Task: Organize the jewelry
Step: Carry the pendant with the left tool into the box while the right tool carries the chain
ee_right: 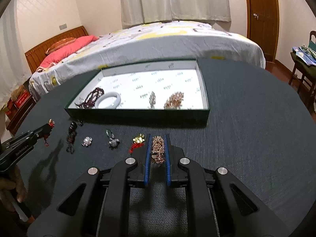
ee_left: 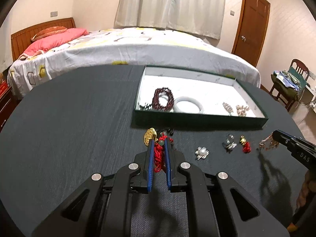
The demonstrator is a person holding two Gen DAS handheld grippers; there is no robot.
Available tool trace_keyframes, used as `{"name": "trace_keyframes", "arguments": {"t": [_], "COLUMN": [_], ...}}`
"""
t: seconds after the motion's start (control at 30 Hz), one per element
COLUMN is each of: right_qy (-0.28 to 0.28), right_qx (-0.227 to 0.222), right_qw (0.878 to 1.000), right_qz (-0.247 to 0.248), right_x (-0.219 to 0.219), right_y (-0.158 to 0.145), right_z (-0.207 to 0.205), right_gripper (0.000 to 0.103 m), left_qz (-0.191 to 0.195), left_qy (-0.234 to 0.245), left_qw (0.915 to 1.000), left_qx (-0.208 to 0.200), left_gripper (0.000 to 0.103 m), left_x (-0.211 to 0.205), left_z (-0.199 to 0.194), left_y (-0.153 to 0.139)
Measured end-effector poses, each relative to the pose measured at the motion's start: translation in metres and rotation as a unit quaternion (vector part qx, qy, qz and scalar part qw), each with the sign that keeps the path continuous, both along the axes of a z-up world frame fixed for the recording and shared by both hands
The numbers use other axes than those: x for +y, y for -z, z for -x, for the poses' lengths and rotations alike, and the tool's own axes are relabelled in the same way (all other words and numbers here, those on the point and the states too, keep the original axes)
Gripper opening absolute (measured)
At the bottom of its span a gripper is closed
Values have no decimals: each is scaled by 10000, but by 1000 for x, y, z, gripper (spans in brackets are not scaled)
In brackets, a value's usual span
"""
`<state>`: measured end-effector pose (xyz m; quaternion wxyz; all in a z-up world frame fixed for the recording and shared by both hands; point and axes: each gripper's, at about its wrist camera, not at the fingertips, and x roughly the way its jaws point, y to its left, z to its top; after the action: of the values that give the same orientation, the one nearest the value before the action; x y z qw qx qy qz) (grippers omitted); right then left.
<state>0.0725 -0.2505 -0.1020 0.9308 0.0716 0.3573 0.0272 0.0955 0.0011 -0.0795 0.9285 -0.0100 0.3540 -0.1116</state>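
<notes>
1. Left wrist view: the left claw (ee_left: 158, 141) is clamped on a red-corded gold pendant (ee_left: 150, 138), above the dark surface (ee_left: 69, 128). The green tray (ee_left: 197, 116) lies just ahead, slightly right.
2. Right wrist view: the right claw (ee_right: 158, 138) grips a rose-gold chain bracelet (ee_right: 158, 148); the tray (ee_right: 138, 113) sits ahead, a pearl brooch (ee_right: 86, 141) to its left.

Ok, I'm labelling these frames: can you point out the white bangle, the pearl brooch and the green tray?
white bangle (ee_left: 197, 101), left wrist view, far side of the ring.
pearl brooch (ee_left: 201, 152), left wrist view, central pearl.
green tray (ee_right: 138, 115), right wrist view, near outer wall.
</notes>
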Motion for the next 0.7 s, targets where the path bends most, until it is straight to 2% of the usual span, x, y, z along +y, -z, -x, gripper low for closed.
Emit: {"name": "trace_keyframes", "arguments": {"t": [0.37, 0.7], "right_qy": [-8, -42], "right_qx": [-308, -818], "right_qw": [9995, 9966], "right_qz": [14, 113], "right_x": [1, -1], "right_y": [-25, -61], "right_z": [3, -12], "right_gripper": [12, 12], "left_qz": [152, 347], "left_qy": [137, 357], "left_qw": [9995, 9974], "left_qx": [-231, -519], "left_gripper": [11, 11], "left_x": [-6, -21], "left_z": [-3, -23], "left_y": [-20, -45]}}
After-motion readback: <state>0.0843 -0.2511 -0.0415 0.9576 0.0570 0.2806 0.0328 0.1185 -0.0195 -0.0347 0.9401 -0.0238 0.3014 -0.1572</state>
